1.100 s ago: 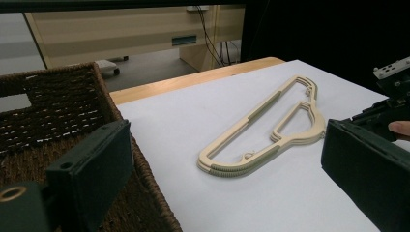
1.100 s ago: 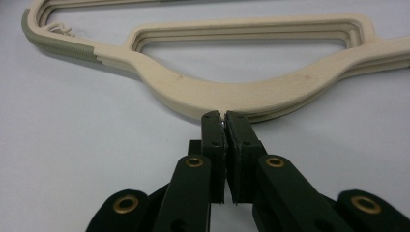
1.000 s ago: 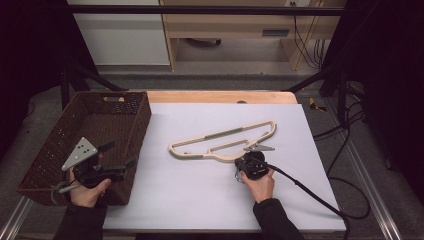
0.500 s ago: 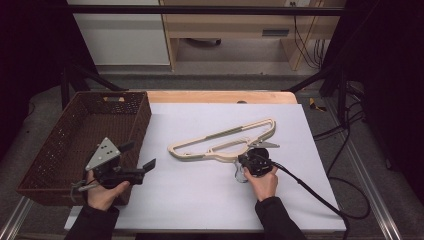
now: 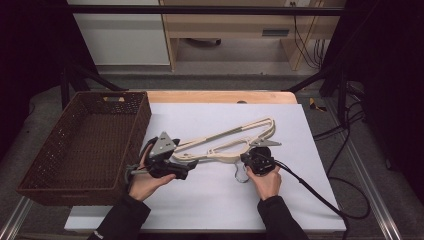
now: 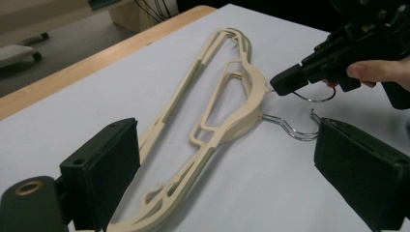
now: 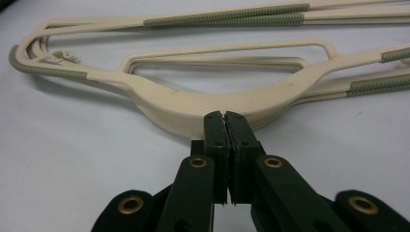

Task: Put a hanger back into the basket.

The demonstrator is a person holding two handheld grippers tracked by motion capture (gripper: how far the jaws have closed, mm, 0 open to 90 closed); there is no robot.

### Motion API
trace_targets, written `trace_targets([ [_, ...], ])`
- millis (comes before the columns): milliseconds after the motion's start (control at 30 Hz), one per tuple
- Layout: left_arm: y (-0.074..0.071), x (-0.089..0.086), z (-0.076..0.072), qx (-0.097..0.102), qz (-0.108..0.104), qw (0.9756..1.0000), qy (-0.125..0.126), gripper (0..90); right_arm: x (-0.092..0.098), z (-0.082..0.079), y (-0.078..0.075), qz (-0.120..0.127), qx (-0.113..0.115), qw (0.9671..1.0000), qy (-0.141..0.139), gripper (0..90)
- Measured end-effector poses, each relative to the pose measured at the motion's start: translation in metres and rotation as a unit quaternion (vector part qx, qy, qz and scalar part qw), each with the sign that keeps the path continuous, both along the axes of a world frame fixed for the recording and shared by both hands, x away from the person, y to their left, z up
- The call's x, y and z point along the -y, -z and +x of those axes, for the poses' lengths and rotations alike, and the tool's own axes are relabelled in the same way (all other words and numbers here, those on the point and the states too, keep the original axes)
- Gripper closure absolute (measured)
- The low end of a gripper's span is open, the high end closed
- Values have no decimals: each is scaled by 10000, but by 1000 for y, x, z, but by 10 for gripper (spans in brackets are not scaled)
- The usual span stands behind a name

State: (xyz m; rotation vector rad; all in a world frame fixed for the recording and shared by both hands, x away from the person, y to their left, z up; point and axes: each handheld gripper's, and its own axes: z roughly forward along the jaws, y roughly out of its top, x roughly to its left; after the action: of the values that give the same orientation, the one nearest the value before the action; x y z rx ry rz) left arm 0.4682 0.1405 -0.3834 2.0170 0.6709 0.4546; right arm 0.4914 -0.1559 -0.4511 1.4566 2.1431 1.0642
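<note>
Cream hangers (image 5: 227, 141) lie stacked flat mid-table on the white sheet (image 5: 300, 200), right of the brown basket (image 5: 75, 145). Right gripper (image 7: 225, 118) has its jaws pressed together at the neck of the hangers, where the wire hooks (image 6: 295, 130) come out; whether a hook sits between them I cannot tell. Left gripper (image 5: 187, 164) is spread wide and holds nothing, over the hangers' left end.

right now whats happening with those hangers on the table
A person holds a gripper in each hand over a white table. The right gripper is shut at the neck of the cream hangers, where the metal hooks come out; the left gripper view shows two hooks, so at least two are stacked. The left gripper is open at the hangers' near end, jaws on either side but not gripping. A brown basket sits at the left.
</note>
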Motion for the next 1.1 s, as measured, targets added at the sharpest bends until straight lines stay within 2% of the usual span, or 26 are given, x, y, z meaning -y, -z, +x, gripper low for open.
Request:
trace_targets([
  [167, 12, 24, 14, -135, 115, 9996, 208, 94, 1, -1, -2, -130, 135, 9998, -27, 890],
  [267, 20, 38, 23, -203, 197, 9991, 302, 109, 2, -1, -4, -92, 164, 9998, -80, 890],
  [300, 20, 38, 23, -203, 197, 9991, 302, 112, 2, -1, -4, -92, 164, 9998, -80, 890],
  [633, 41, 76, 46, -209, 709, 9961, 474, 188, 3, -3, -10, 30, 145, 9997, -184, 890],
  [667, 44, 83, 50, -195, 847, 9947, 557, 221, 3, -3, -11, 10, 193, 9996, -194, 891],
  [767, 48, 91, 53, -173, 918, 9937, 620, 263, 3, -3, -12, 4, 198, 9996, -184, 890],
  [800, 51, 98, 57, -143, 1116, 9912, 695, 272, 3, -3, -13, -13, 203, 9996, -190, 891],
  [867, 53, 102, 58, -150, 1144, 9907, 718, 277, 3, -4, -13, -20, 206, 9996, -192, 890],
  [900, 55, 104, 61, -140, 1245, 9890, 787, 283, 3, -4, -13, -18, 200, 9996, -196, 890],
  [933, 57, 108, 62, -135, 1214, 9895, 770, 286, 3, -4, -13, -8, 201, 9996, -197, 891],
  [967, 58, 111, 63, -133, 1278, 9883, 816, 318, 3, -4, -13, -10, 200, 9996, -199, 890],
  [1033, 62, 117, 65, -120, 1330, 9875, 841, 330, 3, -4, -13, -12, 201, 9996, -195, 891],
  [1067, 64, 121, 67, -110, 1422, 9859, 880, 370, 3, -4, -14, -34, 217, 9995, -211, 890],
  [1100, 65, 123, 68, -106, 1437, 9856, 883, 370, 3, -4, -14, -34, 217, 9995, -211, 890],
])
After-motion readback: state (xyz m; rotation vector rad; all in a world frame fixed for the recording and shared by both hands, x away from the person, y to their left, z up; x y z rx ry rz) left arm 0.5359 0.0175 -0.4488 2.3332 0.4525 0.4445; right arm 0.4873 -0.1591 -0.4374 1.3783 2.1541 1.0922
